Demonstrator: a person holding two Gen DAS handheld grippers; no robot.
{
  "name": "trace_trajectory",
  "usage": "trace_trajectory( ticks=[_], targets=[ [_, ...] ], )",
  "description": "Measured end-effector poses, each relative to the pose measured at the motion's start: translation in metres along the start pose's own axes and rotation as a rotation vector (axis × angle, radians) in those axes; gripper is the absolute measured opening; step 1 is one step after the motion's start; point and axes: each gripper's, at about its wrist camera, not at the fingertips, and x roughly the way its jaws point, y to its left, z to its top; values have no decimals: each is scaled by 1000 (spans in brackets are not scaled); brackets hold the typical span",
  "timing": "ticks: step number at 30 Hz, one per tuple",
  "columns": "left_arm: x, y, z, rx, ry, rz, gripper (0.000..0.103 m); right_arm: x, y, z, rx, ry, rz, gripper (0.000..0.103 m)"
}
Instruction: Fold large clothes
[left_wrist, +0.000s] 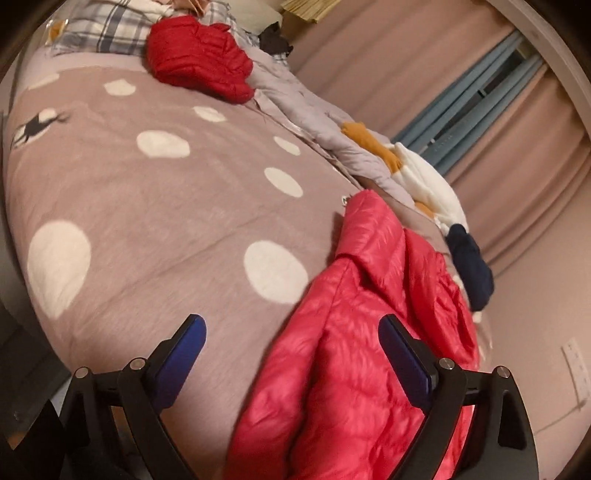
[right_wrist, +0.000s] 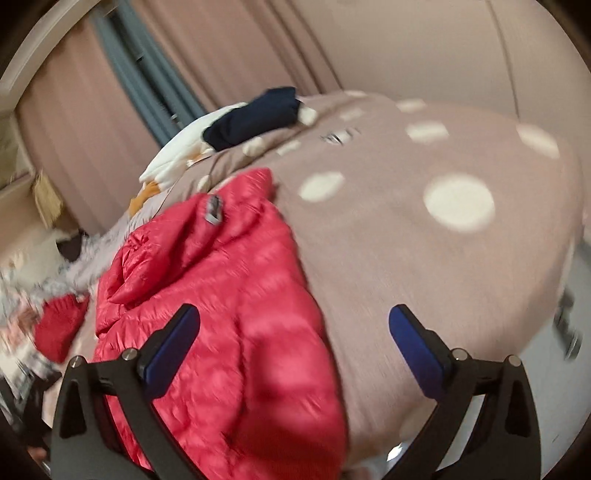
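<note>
We are holding the left gripper (left_wrist: 291, 328) tilted down over the bed (left_wrist: 147, 206), its blue-padded jaws standing wide apart and clamping nothing; the pink puffer jacket (left_wrist: 354, 332) is lying under and between them without either pad pressing on it. We are holding the right gripper (right_wrist: 293, 319) in the same downward tilt, its jaws likewise spread wide and empty, with the same jacket (right_wrist: 229, 295) lying beneath its left finger (right_wrist: 173, 350) while its right finger (right_wrist: 417, 350) is hanging over bare bedspread.

In the left wrist view, the mauve bedspread with white dots is filling the picture from 9 o'clock to the centre. A second, darker red jacket (left_wrist: 201, 61) is sitting bunched at 12 o'clock, just beside a plaid pillow (left_wrist: 107, 31) at 11 o'clock. The pink jacket is lying from the centre down to 6 o'clock, collar toward the far side. At 3 o'clock a grey quilt (left_wrist: 325, 122), a white and orange garment (left_wrist: 421, 173) and a dark navy garment (left_wrist: 471, 266) are lying along the bed's edge, with pink curtains (left_wrist: 524, 155) hanging behind.

In the right wrist view, which is blurred, the curtains (right_wrist: 74, 122) are hanging at 10 o'clock, the navy garment (right_wrist: 251, 118) is lying at 12 o'clock, and dotted bedspread is spreading toward 3 o'clock.
</note>
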Motion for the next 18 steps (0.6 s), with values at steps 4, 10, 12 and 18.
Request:
trace_trajectory(
  ticks=[4,10,12,18],
  targets=[
    [7,14,-15,-63,72,-68,93,3,-20,-19,83,42,58,103],
    [5,14,-36,-118,138,-211,93,-3,-17,-35,205,38,103,103],
    [-1,14,-44,-124,120,-223,93,-3,-15,-41,276,60,175,103],
    [-6,14,-62,-188,208,-327,93,-11,-9,-54,346,107,236,98]
  ],
)
